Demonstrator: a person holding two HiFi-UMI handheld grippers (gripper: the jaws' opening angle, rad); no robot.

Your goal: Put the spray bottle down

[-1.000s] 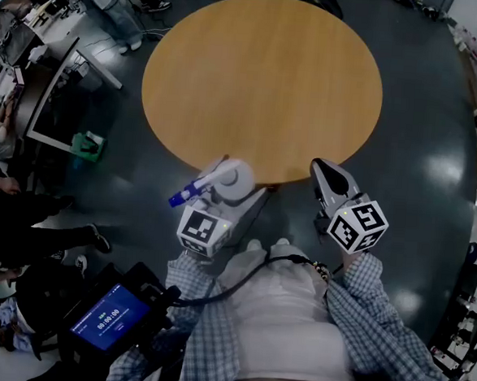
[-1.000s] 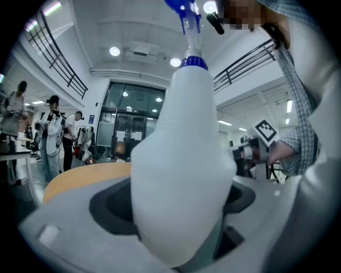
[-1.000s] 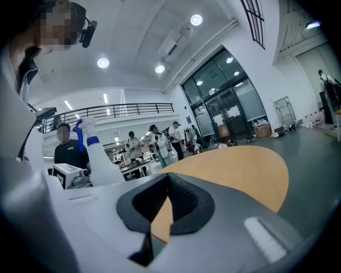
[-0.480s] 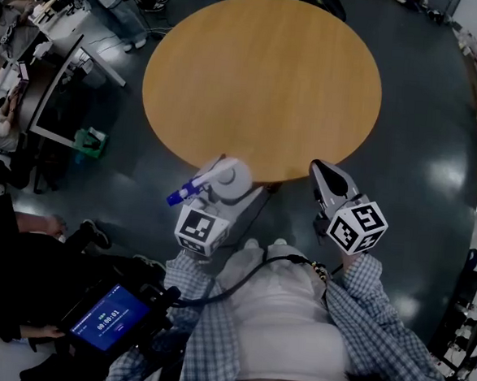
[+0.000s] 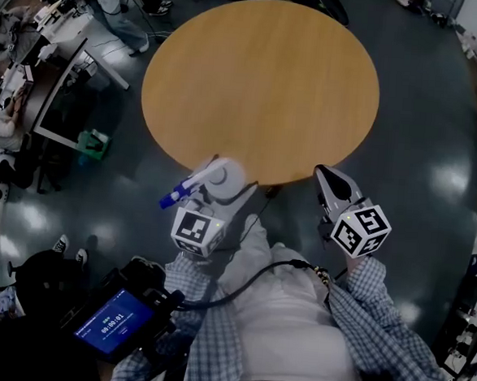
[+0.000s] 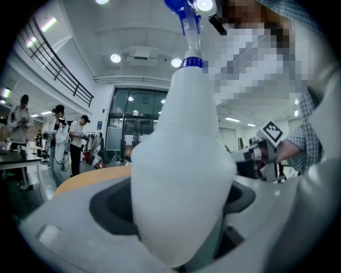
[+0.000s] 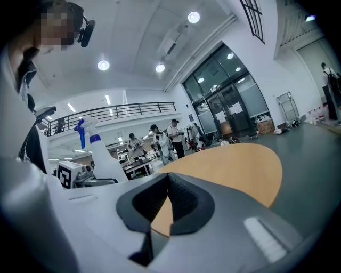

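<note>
A white spray bottle [image 5: 224,179] with a blue nozzle [image 5: 176,194] is held at the near edge of the round wooden table [image 5: 263,73]. My left gripper [image 5: 225,189] is shut on the bottle's body, and the nozzle points left. In the left gripper view the bottle [image 6: 184,170] fills the space between the jaws, neck upward. My right gripper [image 5: 329,181] hovers just off the table's near edge, to the right, shut with nothing in it. In the right gripper view the pads [image 7: 181,200] meet in front of the tabletop [image 7: 234,168], and the bottle [image 7: 101,157] shows at the left.
Desks with equipment [image 5: 62,27] and standing people are at the upper left. A green object [image 5: 91,145] lies on the dark floor left of the table. A device with a blue screen [image 5: 115,325] hangs at the person's left side.
My left gripper and the bottle have shifted slightly to the left. The right gripper has hardly moved. People at the left edge of the head view have moved.
</note>
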